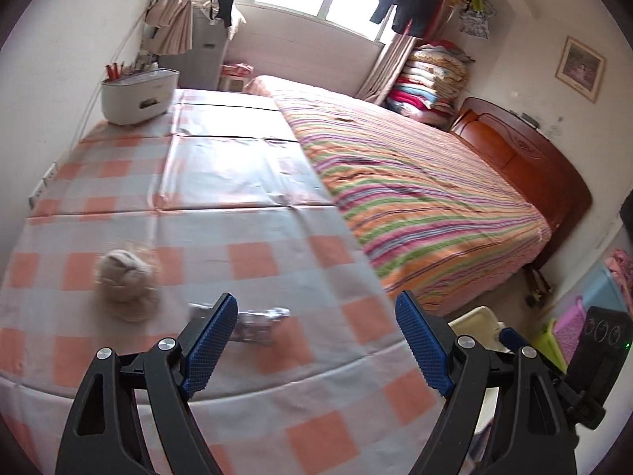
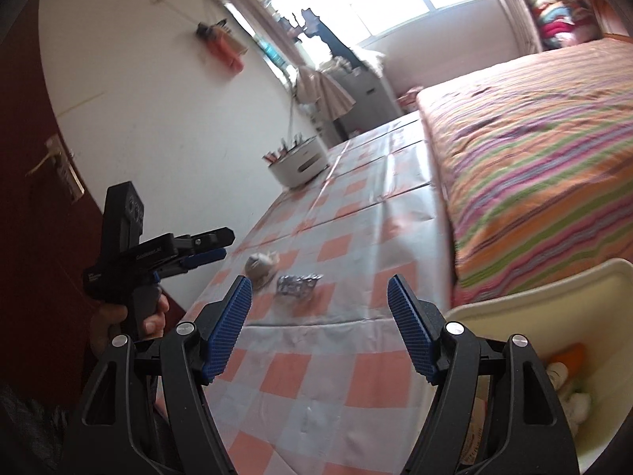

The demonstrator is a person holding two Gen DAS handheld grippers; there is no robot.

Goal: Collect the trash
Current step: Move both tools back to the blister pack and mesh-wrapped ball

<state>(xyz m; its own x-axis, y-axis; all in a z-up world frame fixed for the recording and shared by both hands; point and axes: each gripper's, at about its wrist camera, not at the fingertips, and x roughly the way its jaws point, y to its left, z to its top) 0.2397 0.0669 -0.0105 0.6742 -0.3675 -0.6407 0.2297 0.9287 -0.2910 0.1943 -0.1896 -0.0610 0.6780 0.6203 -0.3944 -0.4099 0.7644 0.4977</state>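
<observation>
Cream plastic bin [image 2: 554, 316] holds some scraps; crumpled beige paper wad [image 1: 124, 277] and silver foil wrapper [image 1: 257, 322] remain near bench [image 1: 277, 237] front edge. Left gripper [image 1: 316, 340] and right gripper [image 2: 319, 324]: jaws spread, empty.

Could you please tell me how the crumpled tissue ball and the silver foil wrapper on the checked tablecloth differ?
The tissue ball is beige and matte; the foil wrapper is silver and shiny. The tissue ball is bunched into a rounded lump that stands up, while the foil wrapper lies flatter and more stretched out. In the right wrist view the tissue ball lies farther away and to the left of the foil wrapper. Both rest loose on the tablecloth, close together, and neither is gripped.
</observation>
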